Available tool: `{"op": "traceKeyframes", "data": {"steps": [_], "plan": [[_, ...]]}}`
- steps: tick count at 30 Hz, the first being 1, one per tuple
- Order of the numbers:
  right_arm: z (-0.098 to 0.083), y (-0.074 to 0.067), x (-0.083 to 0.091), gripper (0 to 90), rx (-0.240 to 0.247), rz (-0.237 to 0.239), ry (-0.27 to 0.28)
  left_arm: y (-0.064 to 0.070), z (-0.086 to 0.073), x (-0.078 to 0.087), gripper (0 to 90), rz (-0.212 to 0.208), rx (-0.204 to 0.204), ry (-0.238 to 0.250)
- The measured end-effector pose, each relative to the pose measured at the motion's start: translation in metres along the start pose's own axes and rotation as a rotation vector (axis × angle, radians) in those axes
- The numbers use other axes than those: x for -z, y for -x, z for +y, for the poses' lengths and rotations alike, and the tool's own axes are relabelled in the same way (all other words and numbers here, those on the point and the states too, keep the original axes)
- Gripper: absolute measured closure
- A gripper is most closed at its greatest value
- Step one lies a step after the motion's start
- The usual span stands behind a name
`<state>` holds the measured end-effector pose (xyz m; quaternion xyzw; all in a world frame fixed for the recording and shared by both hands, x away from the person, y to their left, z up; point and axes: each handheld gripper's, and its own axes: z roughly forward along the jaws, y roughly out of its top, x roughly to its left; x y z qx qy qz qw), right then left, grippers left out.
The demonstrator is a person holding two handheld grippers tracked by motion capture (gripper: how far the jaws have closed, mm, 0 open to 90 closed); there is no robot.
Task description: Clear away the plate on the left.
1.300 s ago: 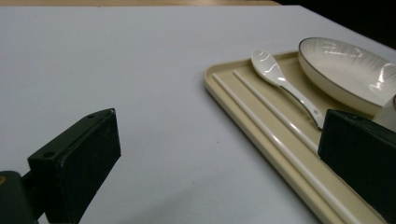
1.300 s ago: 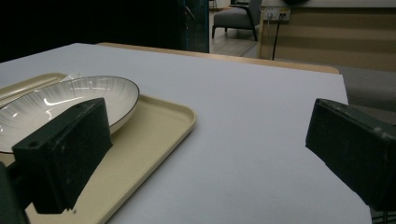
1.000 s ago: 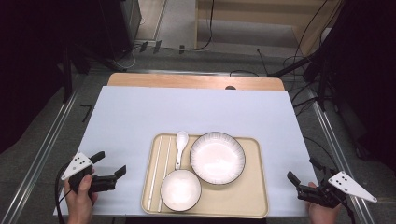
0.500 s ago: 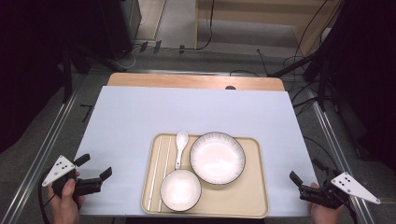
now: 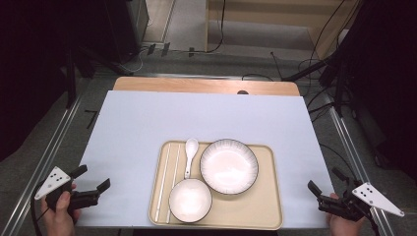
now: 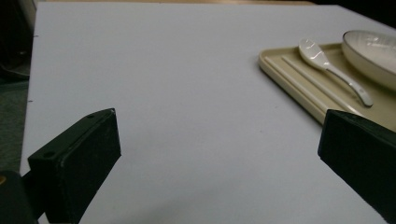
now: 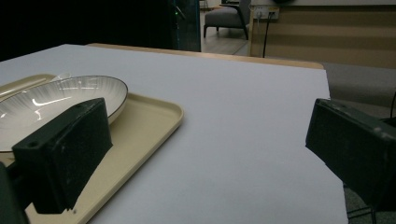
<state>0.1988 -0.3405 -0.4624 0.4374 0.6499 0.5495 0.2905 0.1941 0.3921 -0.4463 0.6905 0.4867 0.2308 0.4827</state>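
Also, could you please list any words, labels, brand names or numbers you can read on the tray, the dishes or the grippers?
None: no readable text in any view.
The tray, large bowl, small bowl, spoon and chopsticks are plain.
The left gripper and right gripper bear no lettering; their grey plates carry dots, not text.

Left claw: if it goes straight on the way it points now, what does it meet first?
Probably the tray. The left claw stands open over bare white table, and the tray's near edge lies ahead toward its right jaw. Depth is unclear, so it might pass just beside the tray.
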Motion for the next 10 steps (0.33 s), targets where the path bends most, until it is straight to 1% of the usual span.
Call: {"op": "traceKeyframes", "data": {"steps": [2,5,7,10], "plan": [[-0.0003,0.0008,0.0007,0.2,-0.002,0.000,0.002,-0.0013,-0.0005,-0.0001,0.0,-0.004,0.015,0.007],[0.0006,0.0003,0.0015,0.2,0.009,-0.002,0.005,-0.0014,-0.0008,0.0000,0.0,-0.001,0.011,0.004],[0.0001,0.0006,0.0014,0.1,-0.001,-0.002,0.004,-0.0012,-0.0006,-0.0002,0.0,-0.005,0.012,0.005],[0.0001,0.0001,0.0009,0.2,0.003,-0.001,-0.002,-0.0003,-0.0003,-0.0011,0.0,-0.009,0.008,0.000]]}}
